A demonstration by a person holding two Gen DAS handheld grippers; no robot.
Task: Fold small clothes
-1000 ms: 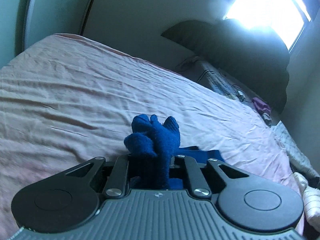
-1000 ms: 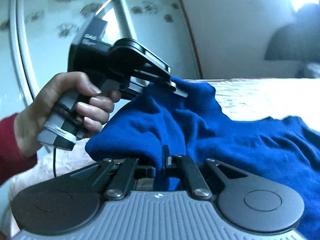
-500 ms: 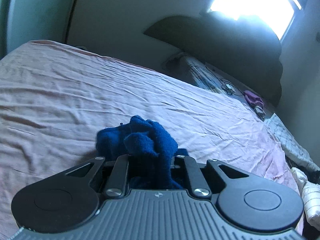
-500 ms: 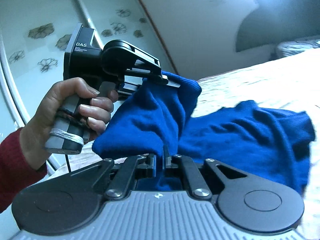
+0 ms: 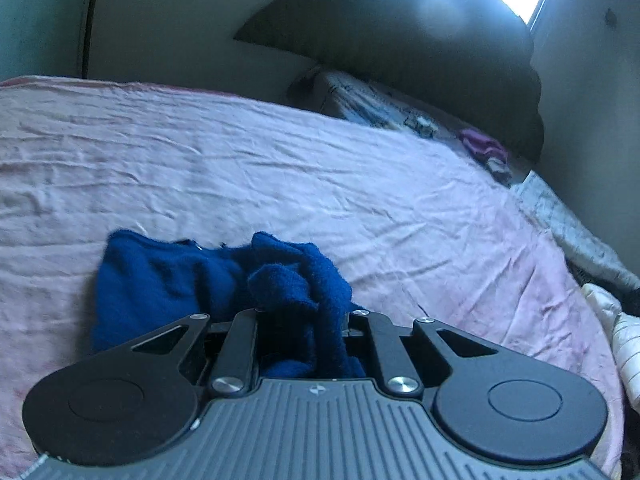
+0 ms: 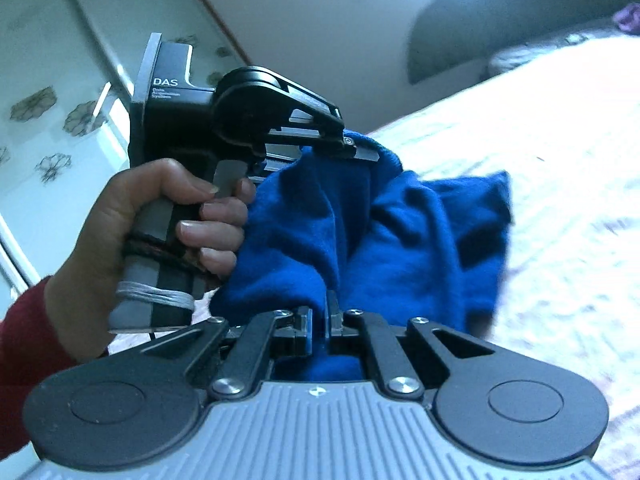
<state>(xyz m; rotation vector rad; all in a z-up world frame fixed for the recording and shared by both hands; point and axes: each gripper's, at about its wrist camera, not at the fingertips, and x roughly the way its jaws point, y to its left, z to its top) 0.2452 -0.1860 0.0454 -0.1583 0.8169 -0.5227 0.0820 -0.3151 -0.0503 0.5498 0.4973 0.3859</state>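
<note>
A small blue knit garment [image 5: 168, 280] lies partly on the pink bedsheet [image 5: 280, 184] and bunches up into my left gripper [image 5: 304, 312], which is shut on a fold of it. In the right wrist view the same blue garment [image 6: 392, 232] hangs between both grippers. My right gripper [image 6: 320, 316] is shut on its near edge. The left gripper [image 6: 360, 152], held by a hand in a red sleeve, pinches the far upper edge. The fingertips of both grippers are buried in cloth.
The bed [image 6: 560, 128] stretches ahead and to the right. A dark pillow [image 5: 420, 48] and a patterned pillow [image 5: 372, 104] lie at the head. A purple item [image 5: 484, 148] and bedding [image 5: 580, 232] lie at the right edge. A wardrobe door [image 6: 48, 112] stands left.
Both grippers have lowered with the garment still held. More of the blue cloth now spreads on the sheet to the left of my left gripper, and the hanging part has folded over.
</note>
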